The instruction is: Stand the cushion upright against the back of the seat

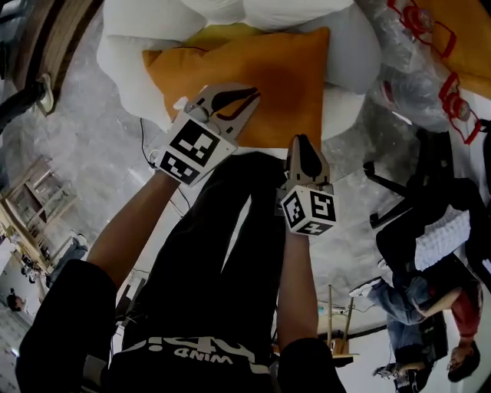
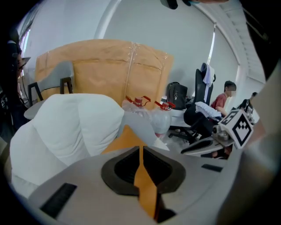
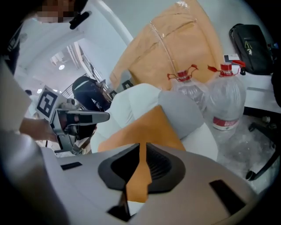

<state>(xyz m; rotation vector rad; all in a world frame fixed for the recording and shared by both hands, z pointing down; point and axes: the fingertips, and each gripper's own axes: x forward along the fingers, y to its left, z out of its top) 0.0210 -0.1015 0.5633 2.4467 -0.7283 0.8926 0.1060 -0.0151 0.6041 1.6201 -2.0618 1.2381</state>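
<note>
Two tools, my left gripper (image 1: pixel 232 101) and right gripper (image 1: pixel 304 147), have jaws pressed together, empty; the orange cushion (image 1: pixel 280 73) lies on the white seat (image 1: pixel 123 65) at my twelve o'clock.

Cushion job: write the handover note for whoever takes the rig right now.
Grippers: the left gripper is shut and empty, over the near part of the orange cushion. The right gripper is shut and empty, at the cushion's near edge.
Things: the cushion lies flat on the white seat, with its far edge by the seat back.
Done: nothing yet; the cushion is not gripped.
Left: open the grippers, take hold of the cushion, and stand it upright against the back.
</note>
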